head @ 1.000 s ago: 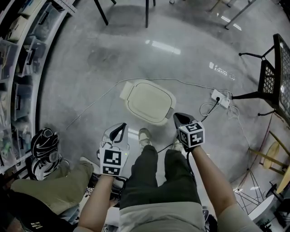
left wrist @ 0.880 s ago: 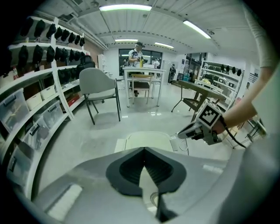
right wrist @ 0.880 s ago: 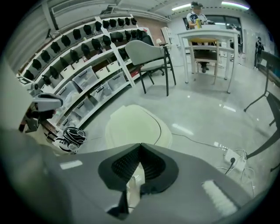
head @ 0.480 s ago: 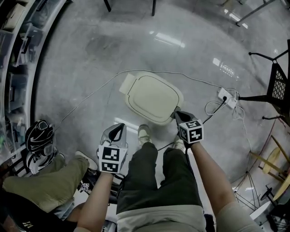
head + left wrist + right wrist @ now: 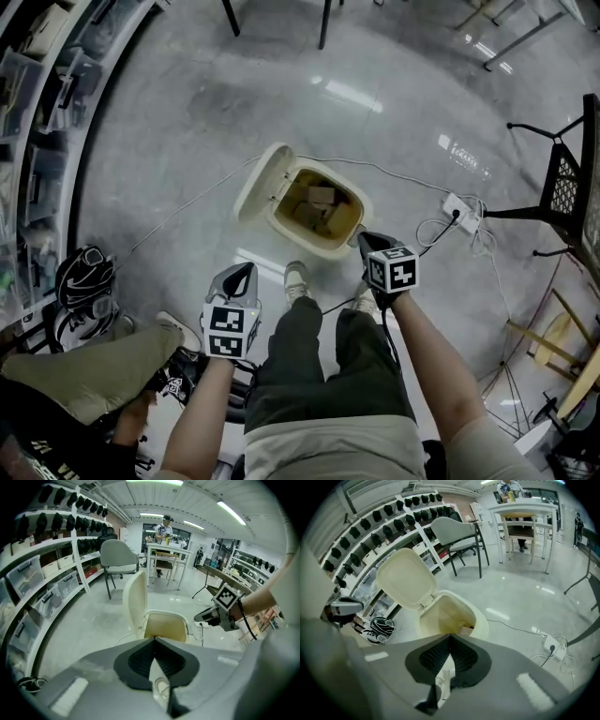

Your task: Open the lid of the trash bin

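Cream plastic trash bin (image 5: 323,247), at twelve o'clock, is shown with its lid (image 5: 257,184) newly raised, task apparently completed; left gripper (image 5: 244,272) and right gripper (image 5: 367,241) are held closed, empty.

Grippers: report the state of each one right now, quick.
Left gripper: closed, jaw tips together, holding nothing.
Right gripper: closed, jaw tips together, holding nothing.
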The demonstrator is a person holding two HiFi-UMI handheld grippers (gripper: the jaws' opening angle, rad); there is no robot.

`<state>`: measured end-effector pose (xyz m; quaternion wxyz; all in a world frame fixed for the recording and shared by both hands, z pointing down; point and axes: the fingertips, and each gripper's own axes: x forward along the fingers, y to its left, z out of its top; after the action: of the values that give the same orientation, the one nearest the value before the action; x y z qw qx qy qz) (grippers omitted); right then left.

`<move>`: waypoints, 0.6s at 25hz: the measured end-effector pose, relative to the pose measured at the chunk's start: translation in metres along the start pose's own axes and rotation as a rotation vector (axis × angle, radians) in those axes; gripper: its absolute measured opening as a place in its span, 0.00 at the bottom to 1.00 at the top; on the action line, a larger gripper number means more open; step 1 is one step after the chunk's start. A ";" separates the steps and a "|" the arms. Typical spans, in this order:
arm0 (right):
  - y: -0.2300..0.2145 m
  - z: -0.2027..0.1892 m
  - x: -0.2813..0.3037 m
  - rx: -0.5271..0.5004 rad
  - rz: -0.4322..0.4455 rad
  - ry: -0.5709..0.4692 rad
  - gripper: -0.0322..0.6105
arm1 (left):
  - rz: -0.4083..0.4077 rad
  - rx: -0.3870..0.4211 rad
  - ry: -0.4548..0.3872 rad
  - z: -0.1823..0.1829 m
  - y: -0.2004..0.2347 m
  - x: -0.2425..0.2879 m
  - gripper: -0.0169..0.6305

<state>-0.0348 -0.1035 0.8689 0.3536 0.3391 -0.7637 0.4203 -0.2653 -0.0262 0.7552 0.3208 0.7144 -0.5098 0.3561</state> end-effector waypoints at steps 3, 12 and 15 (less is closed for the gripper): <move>0.027 0.027 -0.042 -0.020 0.032 -0.049 0.05 | 0.012 0.010 -0.039 0.028 -0.001 -0.030 0.03; 0.109 0.131 -0.186 -0.121 0.092 -0.286 0.05 | 0.055 0.083 -0.228 0.145 -0.002 -0.132 0.03; 0.132 0.160 -0.237 -0.157 0.108 -0.366 0.05 | 0.080 0.128 -0.284 0.173 -0.006 -0.169 0.03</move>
<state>-0.0602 -0.1371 0.5570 0.2113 0.3400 -0.8627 0.3091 -0.2659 -0.0823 0.5203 0.1848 0.7558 -0.5543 0.2956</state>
